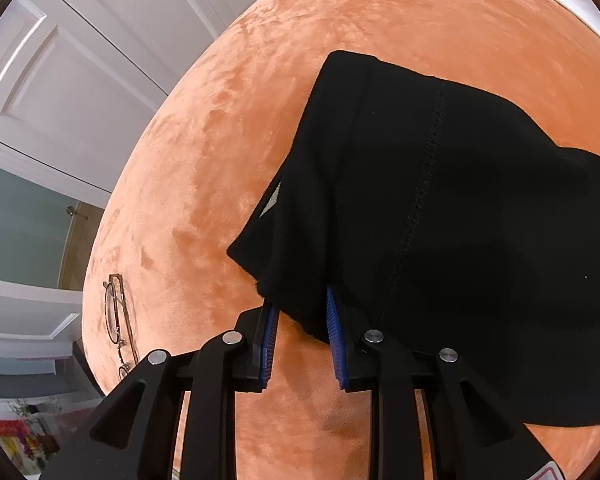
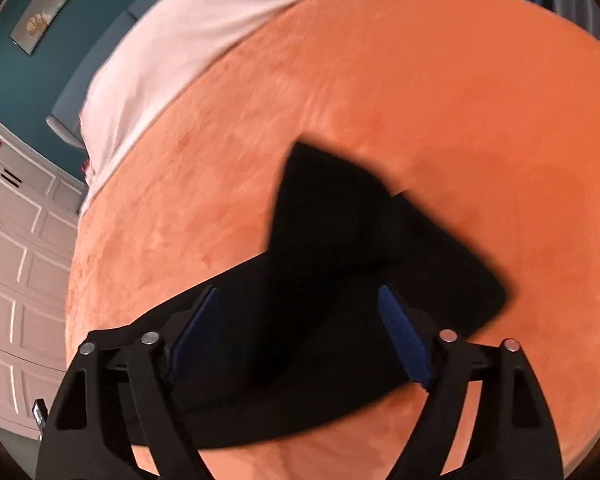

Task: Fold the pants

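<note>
Black pants (image 1: 440, 208) lie folded on an orange plush blanket (image 1: 228, 152). In the left wrist view my left gripper (image 1: 300, 312) has its blue pads (image 1: 270, 340) partly apart around the pants' near corner; the fabric drapes over the right pad. In the right wrist view, which is blurred, the pants (image 2: 340, 232) lie bunched on the blanket (image 2: 420, 100). My right gripper (image 2: 300, 300) is wide open, its pads (image 2: 404, 340) on either side of the fabric without pinching it.
A pair of eyeglasses (image 1: 116, 312) lies on the blanket near its left edge. White panelled doors (image 1: 60, 80) stand beyond. A white sheet (image 2: 160, 60) covers the bed's far end, with white drawers (image 2: 12, 260) at the left.
</note>
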A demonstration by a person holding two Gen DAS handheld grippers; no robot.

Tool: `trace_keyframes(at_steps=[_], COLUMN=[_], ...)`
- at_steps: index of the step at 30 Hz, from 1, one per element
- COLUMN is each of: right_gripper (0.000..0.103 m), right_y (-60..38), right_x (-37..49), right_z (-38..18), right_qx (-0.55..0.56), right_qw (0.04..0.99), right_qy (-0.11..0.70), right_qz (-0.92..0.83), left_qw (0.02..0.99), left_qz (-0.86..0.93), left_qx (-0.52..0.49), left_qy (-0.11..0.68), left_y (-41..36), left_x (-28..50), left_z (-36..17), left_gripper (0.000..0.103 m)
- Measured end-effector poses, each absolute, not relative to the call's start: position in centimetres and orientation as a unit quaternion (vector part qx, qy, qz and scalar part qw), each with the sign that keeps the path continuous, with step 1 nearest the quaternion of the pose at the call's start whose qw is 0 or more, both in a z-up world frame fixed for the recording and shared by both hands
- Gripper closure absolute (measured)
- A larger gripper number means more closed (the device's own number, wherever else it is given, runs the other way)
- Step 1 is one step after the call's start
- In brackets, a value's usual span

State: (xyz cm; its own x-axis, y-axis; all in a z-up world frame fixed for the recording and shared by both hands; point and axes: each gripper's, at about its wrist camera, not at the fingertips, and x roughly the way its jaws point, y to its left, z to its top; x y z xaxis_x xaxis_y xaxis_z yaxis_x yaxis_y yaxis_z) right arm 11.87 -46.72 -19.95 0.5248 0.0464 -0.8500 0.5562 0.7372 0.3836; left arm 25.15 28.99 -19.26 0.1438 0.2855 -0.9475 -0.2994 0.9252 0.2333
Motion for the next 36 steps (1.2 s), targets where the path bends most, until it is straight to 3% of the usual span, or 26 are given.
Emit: trace_keyframes(at_steps=[1,2,3,6,9,11,14,15,17,18,20,23,24,26,29,31,35,36], right_gripper=[0.024,0.063,0.095,0.096,0.096,0.092,0.093,0.093,0.083,0.071,0.063,0.063,0.069,0.093,0.093,0.093,0.087,0.08], right_y=[-46.3,-45.7,-45.6,-47.1,-48.1,-49.5,-52.2,-52.7,-52.9,-52.8,-52.5,-52.9,-52.7,-52.6,-53.0,-53.2,-48.2,-46.9], right_x=[13.1,14.0,15.2,13.1,9.0,7.9,6.4,5.5,4.4,4.4,4.5,5.0,5.1,4.8,4.5,3.7,2.6,2.7], right_z=[-20.3,-20.8,-21.3,-16.4,-12.5,-14.9,-23.5,-24.9,-24.3,-24.1,-23.8,-23.8,-23.6,-22.4,-22.1,-23.4,-18.9,-18.0], right_qx=[0.307,0.279,0.26,0.356,0.338,0.324,0.336,0.368,0.401,0.405,0.395,0.388,0.384,0.37,0.337,0.324,0.222,0.191], right_qw=[0.807,0.804,0.796,0.824,0.861,0.848,0.784,0.782,0.793,0.796,0.803,0.803,0.805,0.82,0.826,0.805,0.85,0.859], right_qy=[0.474,0.49,0.51,0.421,0.367,0.402,0.497,0.481,0.438,0.428,0.424,0.428,0.427,0.408,0.416,0.452,0.413,0.409], right_qz=[-0.172,-0.188,-0.197,-0.133,-0.101,-0.116,-0.162,-0.149,-0.141,-0.14,-0.139,-0.145,-0.15,-0.157,-0.175,-0.204,-0.242,-0.241], left_qw=[0.756,0.755,0.754,0.755,0.756,0.757,0.758,0.758,0.758,0.757,0.755,0.753,0.755,0.761,0.756,0.761,0.78,0.785], left_qz=[0.192,0.191,0.187,0.172,0.162,0.163,0.166,0.166,0.166,0.167,0.168,0.175,0.181,0.187,0.185,0.193,0.197,0.2], left_qx=[-0.009,-0.014,-0.022,-0.034,-0.042,-0.036,-0.029,-0.031,-0.032,-0.03,-0.025,-0.018,-0.014,-0.003,-0.004,-0.003,-0.023,-0.025], left_qy=[0.626,0.628,0.63,0.632,0.633,0.632,0.63,0.63,0.63,0.631,0.634,0.635,0.63,0.622,0.628,0.62,0.594,0.586], left_y=[29.1,29.2,29.5,30.5,31.4,31.5,31.4,31.5,31.6,31.6,31.4,31.3,31.2,31.3,32.0,32.7,33.8,34.1], left_x=[25.2,25.3,25.3,25.2,25.2,25.2,25.2,25.1,25.0,25.1,25.2,25.6,25.7,25.6,25.2,24.7,23.0,22.6], left_z=[-19.3,-19.2,-19.2,-18.8,-19.0,-19.4,-19.5,-19.4,-19.3,-19.3,-19.4,-19.4,-19.1,-18.6,-19.1,-18.8,-17.0,-16.4], left_gripper=[0.08,0.08,0.079,0.078,0.074,0.071,0.071,0.071,0.071,0.071,0.071,0.071,0.071,0.071,0.067,0.054,0.053,0.053])
